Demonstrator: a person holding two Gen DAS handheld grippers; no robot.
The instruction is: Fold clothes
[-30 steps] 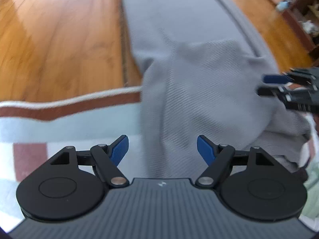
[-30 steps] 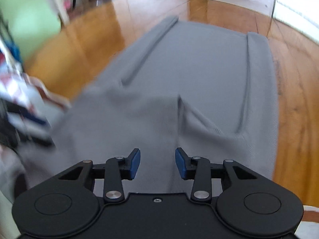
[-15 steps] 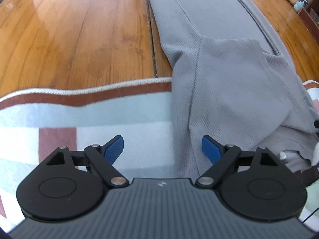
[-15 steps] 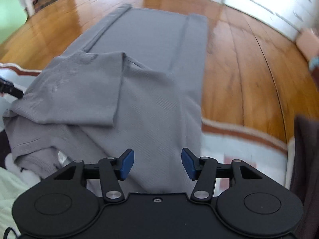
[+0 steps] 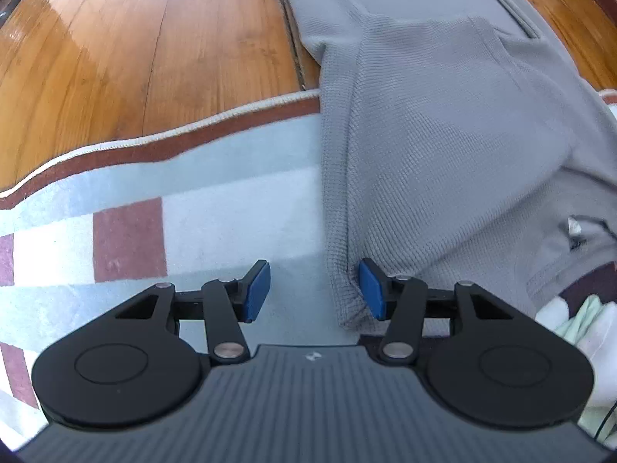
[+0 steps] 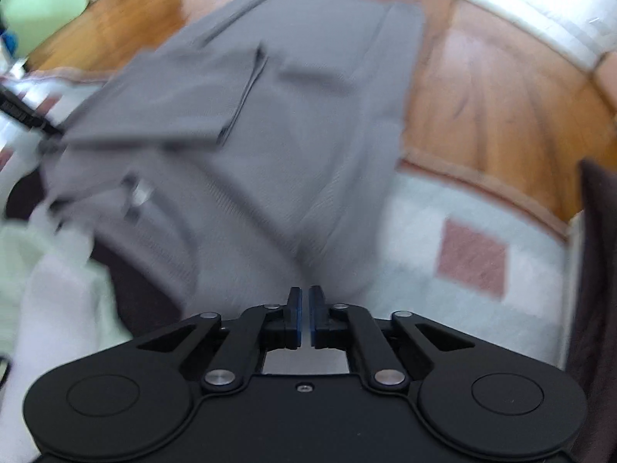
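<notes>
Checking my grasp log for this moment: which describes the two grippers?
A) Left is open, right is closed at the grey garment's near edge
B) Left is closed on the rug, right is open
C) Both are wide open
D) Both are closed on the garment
A: the left gripper shows a wide gap between its blue pads, while the right gripper has its pads nearly together where the grey garment hem meets them.
</notes>
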